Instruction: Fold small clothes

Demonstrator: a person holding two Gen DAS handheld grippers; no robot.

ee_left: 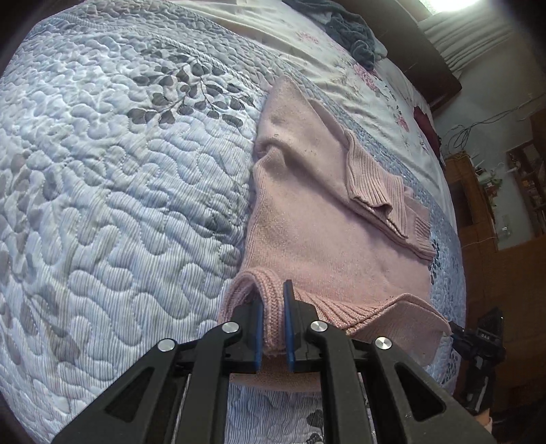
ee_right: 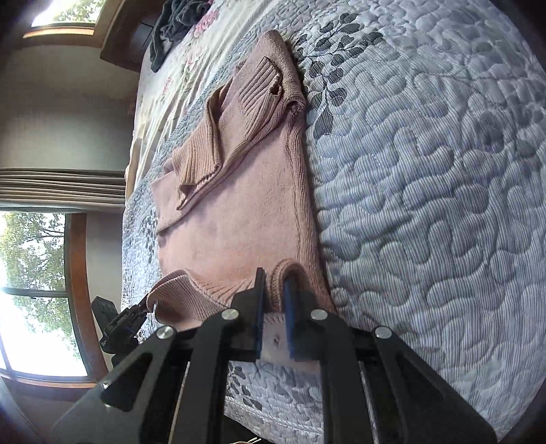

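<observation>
Sweater fold, mid-task; both tongs pinching near hem.

Pink ribbed-knit sweater (ee_left: 307,239) flat on blue-grey quilted bedspread with leaf print (ee_left: 102,205), near the bed's middle seam beside a pale floral sheet (ee_left: 307,41). Ribbed sleeves (ee_left: 375,191) already laid in over the body, so first folds judged done; body fold end-to-end not yet made. Left tongs (ee_left: 274,328) nearly closed, blue pads (ee_left: 289,324) clamping a hem corner. Right tongs (ee_right: 274,314) likewise narrowed onto the opposite hem corner, a roll of knit between the pads. Each tool visible in the other's view at the far corner. Remaining, by estimate: lifting hem toward neck end, laying over, smoothing. Dark grey crumpled cloth (ee_left: 348,27) near headboard, untouched. No containers in view; nothing to record there.
</observation>
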